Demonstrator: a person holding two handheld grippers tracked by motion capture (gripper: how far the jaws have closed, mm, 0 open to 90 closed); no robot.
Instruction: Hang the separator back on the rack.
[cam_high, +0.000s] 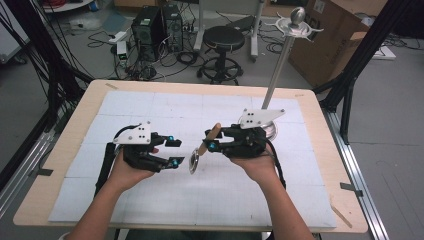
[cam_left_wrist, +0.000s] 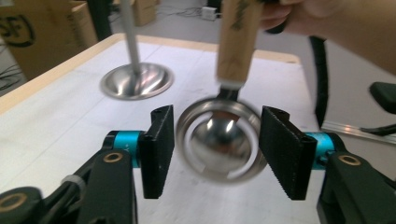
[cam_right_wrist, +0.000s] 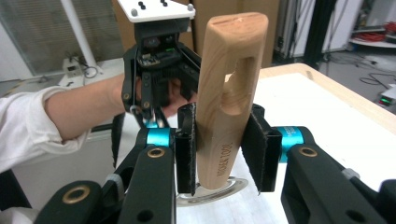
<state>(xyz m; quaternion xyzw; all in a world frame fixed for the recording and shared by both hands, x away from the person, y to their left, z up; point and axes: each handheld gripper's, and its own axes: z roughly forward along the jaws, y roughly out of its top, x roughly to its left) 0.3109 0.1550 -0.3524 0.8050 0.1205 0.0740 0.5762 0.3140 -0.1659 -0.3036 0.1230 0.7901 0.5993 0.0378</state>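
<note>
Black stool (cam_high: 223, 39), computer towers (cam_high: 156, 26), cardboard box (cam_high: 334, 31), floor cables (cam_high: 100, 36)

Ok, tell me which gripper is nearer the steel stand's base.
Right. The right gripper, clamping the wooden-handled strainer, sits just in front of the stand's base. The left gripper is farther off, across the table.

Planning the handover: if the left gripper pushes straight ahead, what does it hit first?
The strainer's metal ring, hanging between the left gripper's open jaws from the right gripper. Depth is unclear.
</note>
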